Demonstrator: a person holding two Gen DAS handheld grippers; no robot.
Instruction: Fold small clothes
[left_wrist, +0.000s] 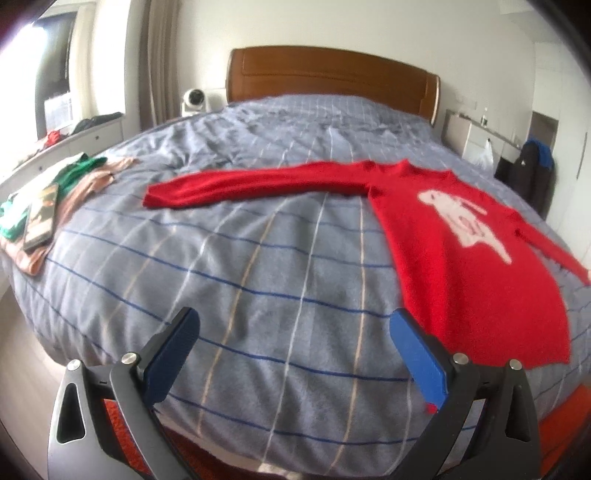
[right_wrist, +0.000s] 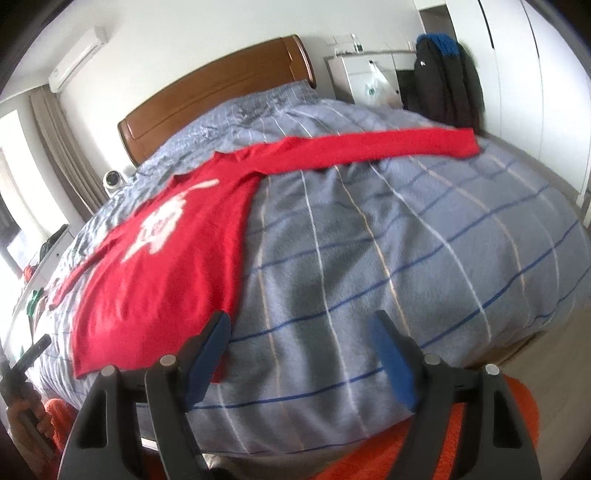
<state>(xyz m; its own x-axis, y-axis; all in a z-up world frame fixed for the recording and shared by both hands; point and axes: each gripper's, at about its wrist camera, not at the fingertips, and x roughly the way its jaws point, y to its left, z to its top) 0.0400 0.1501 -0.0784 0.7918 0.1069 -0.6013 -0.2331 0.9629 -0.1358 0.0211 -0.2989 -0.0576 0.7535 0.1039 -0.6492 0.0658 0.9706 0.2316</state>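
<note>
While both grippers hang above the near edge of the bed (left_wrist: 258, 258), wide stretches of bare checked quilt lie ahead of each pair of fingers. The left gripper (left_wrist: 295, 350) has its fingers (left_wrist: 173, 354) spread apart with nothing between them; the quilt straight ahead of them is bare up to the sweater's outstretched sleeve. The right gripper (right_wrist: 301, 350) likewise stands open and empty, and ahead and to the right of its fingers (right_wrist: 391, 358) the quilt runs free to the far side edge of the bed, where it curves down toward the floor.

The red sweater (left_wrist: 461, 266) lies flat on the quilt, front side up, with a white animal figure on the chest. Its bottom hem sits close to the near edge of the bed, just beyond the right-hand finger of the left gripper and just beyond the left-hand finger of the right gripper. One sleeve stretches straight out across the bed, ahead of the left gripper's fingers; the other sleeve reaches out to the opposite side, ahead of the right gripper's fingers.

Far to the left of the left gripper's fingers, a pile of green and peach clothes (left_wrist: 74, 184) rests at the bed's side edge. The wooden headboard (left_wrist: 332, 81) closes the far end.
</note>
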